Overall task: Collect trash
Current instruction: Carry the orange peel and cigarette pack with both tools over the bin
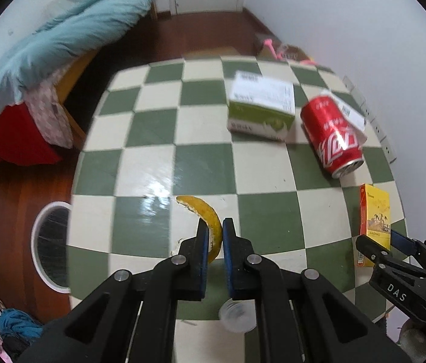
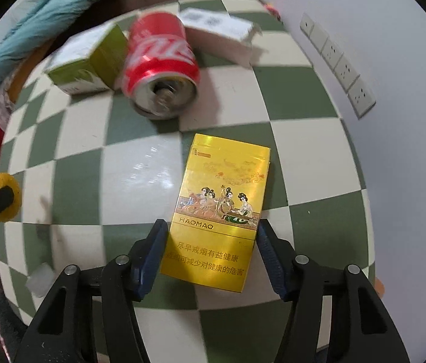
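Green-and-cream checkered tabletop is sitting by a white wall w/ a row of sockets; round white-rimmed bin is standing on the wood floor at the table's left edge.

Left gripper is pinching a curved yellow peel strip, jaws together on it, peel hanging clear of the top.

Right gripper is straddling a flat yellow cigarette pack lying on the table; jaws apart, pads just beside its long edges, contact unclear.

Red soda can is lying on its side beyond the pack, between a green-and-white carton and a white box.
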A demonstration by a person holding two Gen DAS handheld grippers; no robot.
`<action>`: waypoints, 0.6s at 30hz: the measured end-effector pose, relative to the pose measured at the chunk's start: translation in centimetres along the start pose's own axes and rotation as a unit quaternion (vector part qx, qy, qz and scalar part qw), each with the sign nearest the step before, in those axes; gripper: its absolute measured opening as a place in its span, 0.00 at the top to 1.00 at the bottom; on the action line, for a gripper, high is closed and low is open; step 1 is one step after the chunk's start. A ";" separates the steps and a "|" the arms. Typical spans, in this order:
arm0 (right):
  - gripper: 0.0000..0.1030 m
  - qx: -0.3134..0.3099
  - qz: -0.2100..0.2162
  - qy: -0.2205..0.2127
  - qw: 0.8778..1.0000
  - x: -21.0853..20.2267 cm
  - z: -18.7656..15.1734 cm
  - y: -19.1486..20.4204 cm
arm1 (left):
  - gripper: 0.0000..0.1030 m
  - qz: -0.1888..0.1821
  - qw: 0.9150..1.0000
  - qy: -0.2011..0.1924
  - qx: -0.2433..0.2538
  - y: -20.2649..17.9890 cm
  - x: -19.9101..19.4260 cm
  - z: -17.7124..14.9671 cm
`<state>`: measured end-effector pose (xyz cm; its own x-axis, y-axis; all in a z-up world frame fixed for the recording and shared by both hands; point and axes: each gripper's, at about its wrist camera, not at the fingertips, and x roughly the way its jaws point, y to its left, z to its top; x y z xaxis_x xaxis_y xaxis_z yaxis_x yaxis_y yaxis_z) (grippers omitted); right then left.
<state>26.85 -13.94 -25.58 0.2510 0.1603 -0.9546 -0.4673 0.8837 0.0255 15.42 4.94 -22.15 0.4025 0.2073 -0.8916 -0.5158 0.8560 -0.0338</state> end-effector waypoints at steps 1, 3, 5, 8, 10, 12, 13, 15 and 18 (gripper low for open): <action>0.40 -0.002 0.005 -0.008 1.000 -0.8 -0.1 0.4 | 0.94 0.003 1.000 -0.008 0.000 0.5 -0.8 0.0; 0.40 -0.010 0.014 -0.028 0.999 -2.5 -0.3 1.1 | 0.94 0.007 1.000 -0.021 -0.004 1.6 -2.1 0.1; 0.40 -0.024 0.023 -0.048 0.998 -4.2 -0.4 2.3 | 0.94 0.011 0.999 -0.033 -0.008 2.8 -3.6 0.1; 0.40 -0.044 0.046 -0.073 0.995 -6.6 -0.3 4.6 | 0.94 0.021 0.998 -0.056 -0.020 5.2 -6.1 0.1; 0.40 -0.056 0.063 -0.087 0.993 -8.0 0.0 5.8 | 0.94 0.029 0.997 -0.069 -0.026 6.7 -7.4 0.1; 0.40 -0.072 0.081 -0.102 0.989 -9.6 0.3 7.6 | 0.94 0.037 0.996 -0.080 -0.033 8.3 -8.7 0.1; 0.40 -0.082 0.093 -0.109 0.986 -10.5 0.3 8.9 | 0.94 0.042 0.995 -0.086 -0.039 9.4 -9.5 0.0; 0.40 -0.097 0.113 -0.119 0.982 -11.8 0.3 11.1 | 0.94 0.052 0.993 -0.095 -0.048 11.3 -10.6 -0.1; 0.40 -0.121 0.143 -0.129 0.974 -13.4 0.2 14.4 | 0.94 0.067 0.990 -0.105 -0.066 14.4 -11.9 -0.5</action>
<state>16.95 -3.32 -12.35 0.2711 0.5175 -0.8116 -0.7271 0.6626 0.1796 2.78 14.58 -12.24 0.4651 0.4206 -0.7789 -0.6636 0.7480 0.0077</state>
